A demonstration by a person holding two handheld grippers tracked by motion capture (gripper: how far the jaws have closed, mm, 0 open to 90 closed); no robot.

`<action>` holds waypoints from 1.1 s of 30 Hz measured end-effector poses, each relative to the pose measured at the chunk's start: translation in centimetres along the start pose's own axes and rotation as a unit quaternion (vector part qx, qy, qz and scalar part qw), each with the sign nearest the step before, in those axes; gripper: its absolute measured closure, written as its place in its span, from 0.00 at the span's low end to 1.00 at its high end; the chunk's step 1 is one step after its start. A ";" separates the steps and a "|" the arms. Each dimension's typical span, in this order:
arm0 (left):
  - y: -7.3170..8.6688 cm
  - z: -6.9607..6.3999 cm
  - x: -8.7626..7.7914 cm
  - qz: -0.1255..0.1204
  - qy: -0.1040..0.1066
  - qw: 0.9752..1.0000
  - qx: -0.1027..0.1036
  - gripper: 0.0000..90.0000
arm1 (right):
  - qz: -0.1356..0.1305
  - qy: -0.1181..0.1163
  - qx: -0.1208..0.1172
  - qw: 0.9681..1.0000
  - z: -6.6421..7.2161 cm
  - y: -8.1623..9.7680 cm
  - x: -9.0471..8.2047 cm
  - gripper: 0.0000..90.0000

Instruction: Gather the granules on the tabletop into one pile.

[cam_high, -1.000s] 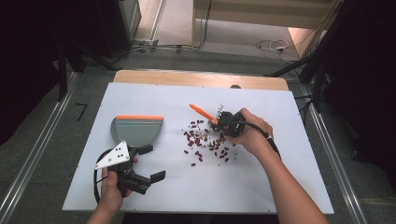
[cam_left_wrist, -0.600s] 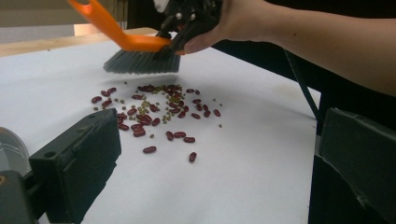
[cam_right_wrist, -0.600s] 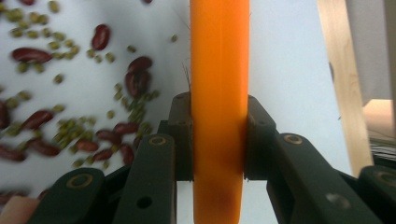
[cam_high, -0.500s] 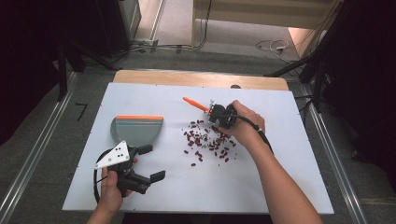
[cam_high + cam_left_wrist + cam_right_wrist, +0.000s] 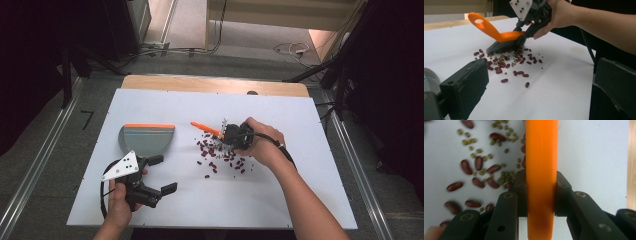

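Right gripper (image 5: pixel 226 137), seen from the high view near the middle of the bench (image 5: pixel 300 200): jaws clamped on the orange handle of a small brush (image 5: pixel 206 129), one black pad on each flat side, as the right gripper view shows with the brush (image 5: pixel 541 170) running straight up between them. In the left gripper view the right gripper (image 5: pixel 524 30) holds the brush (image 5: pixel 499 33) tilted, dark bristles down on the white surface at the far edge of the spill, the looped handle end rising up and away. Just under and in front of the bristles lie scattered beans (image 5: pixel 220 157): dark red kidney beans mixed with small green ones, thickest by the bristles, thinning to single beans (image 5: pixel 514 65) nearer the person. Left gripper (image 5: pixel 159 174) sits toward the near left part of the bench, jaws spread wide with nothing between them, well apart from the beans. Just beyond it a grey dustpan (image 5: pixel 147 139) with an orange edge lies flat on the bench, left of the spill and clear of it. A strip of bare wood (image 5: pixel 200 82) shows along the bench's far edge.
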State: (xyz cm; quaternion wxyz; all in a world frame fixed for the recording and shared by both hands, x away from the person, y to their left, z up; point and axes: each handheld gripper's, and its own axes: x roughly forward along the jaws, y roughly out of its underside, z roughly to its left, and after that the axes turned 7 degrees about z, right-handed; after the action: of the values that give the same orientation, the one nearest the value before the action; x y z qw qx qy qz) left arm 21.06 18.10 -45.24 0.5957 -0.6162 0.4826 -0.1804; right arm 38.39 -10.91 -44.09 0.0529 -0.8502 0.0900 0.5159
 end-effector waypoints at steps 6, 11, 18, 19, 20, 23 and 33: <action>0.0 0.1 0.0 -0.001 -0.001 1.000 -0.003 0.00 | -0.028 0.009 0.019 0.999 -1.2 0.2 -1.3 0.76; 0.0 0.1 -0.1 0.000 -0.002 1.000 -0.002 0.00 | -0.045 0.044 -0.017 0.998 -1.8 -2.1 -0.7 0.76; 0.1 0.3 -0.3 -0.003 -0.002 1.000 -0.004 0.00 | -0.045 0.056 -0.045 0.996 -1.3 -5.2 0.8 0.76; 0.1 0.3 -0.3 -0.003 -0.001 1.000 -0.005 0.00 | -0.046 0.046 -0.052 0.996 -1.1 -5.4 0.9 0.76; 0.1 0.4 -0.3 -0.002 -0.001 1.000 -0.005 0.00 | -0.044 0.045 -0.056 0.996 -0.8 -5.5 0.9 0.76; 0.1 0.4 -0.3 -0.001 -0.003 1.000 -0.006 0.00 | -0.034 0.041 -0.073 0.996 -0.2 -5.3 0.6 0.76; 0.1 0.2 -0.1 0.000 -0.003 1.000 -0.008 0.00 | -0.053 0.025 -0.130 0.990 1.7 -3.0 -0.6 0.76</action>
State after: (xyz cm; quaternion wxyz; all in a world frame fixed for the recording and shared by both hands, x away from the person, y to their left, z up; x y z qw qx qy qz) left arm 21.14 18.34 -45.31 0.5923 -0.6217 0.4819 -0.1745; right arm 37.25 -7.62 -44.41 -0.0329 -0.8660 -0.0216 0.4984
